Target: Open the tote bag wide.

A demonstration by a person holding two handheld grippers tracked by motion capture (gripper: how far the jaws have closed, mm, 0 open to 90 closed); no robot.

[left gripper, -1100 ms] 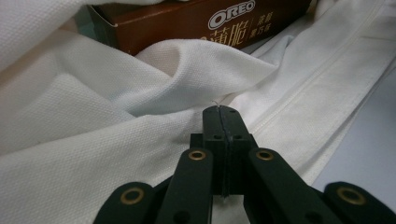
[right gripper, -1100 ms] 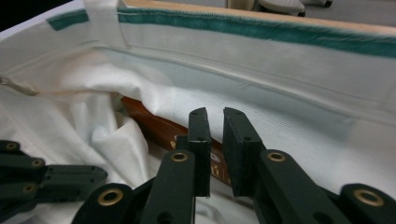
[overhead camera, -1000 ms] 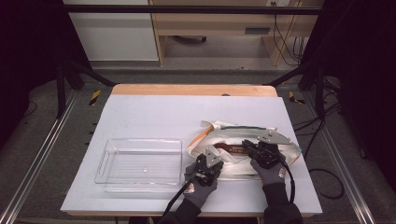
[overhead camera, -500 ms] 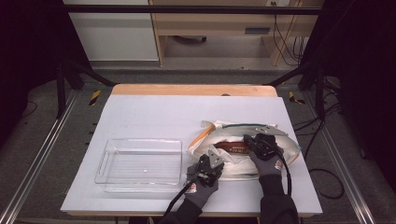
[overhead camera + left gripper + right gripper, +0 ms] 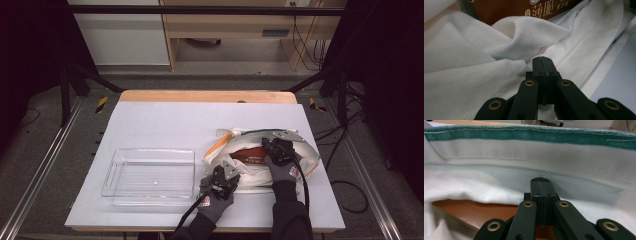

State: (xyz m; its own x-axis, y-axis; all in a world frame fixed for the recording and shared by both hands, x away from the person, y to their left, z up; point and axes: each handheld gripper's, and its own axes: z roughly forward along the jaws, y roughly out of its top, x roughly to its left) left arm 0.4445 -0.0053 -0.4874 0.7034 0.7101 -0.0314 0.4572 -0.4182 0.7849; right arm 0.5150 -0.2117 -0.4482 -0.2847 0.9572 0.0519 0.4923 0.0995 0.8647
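Note:
A white cloth bag [image 5: 306, 150] with green and orange trim lies on the right of the table. A brown box [image 5: 250, 153] with printed writing [image 5: 549, 10] sits in its mouth. My left gripper [image 5: 228, 169] is at the bag's near left edge. Its jaws [image 5: 541, 59] are shut, with folds of white cloth [image 5: 486, 62] running to their tips. My right gripper [image 5: 275, 141] reaches into the bag's mouth over the box [image 5: 474, 212]. Its jaws [image 5: 541, 180] are shut against the inner wall, below the green hem [image 5: 524, 135], and the cloth puckers slightly at the tip.
A clear plastic tray [image 5: 117, 172] stands on the white tabletop [image 5: 165, 125] to the left of the bag. A wooden strip [image 5: 205, 96] borders the table's far edge. Dark frame posts and cables stand around the table.
My right gripper has moved a little away from the person and leftward, deeper into the bag's mouth. The left gripper has stayed where it was.

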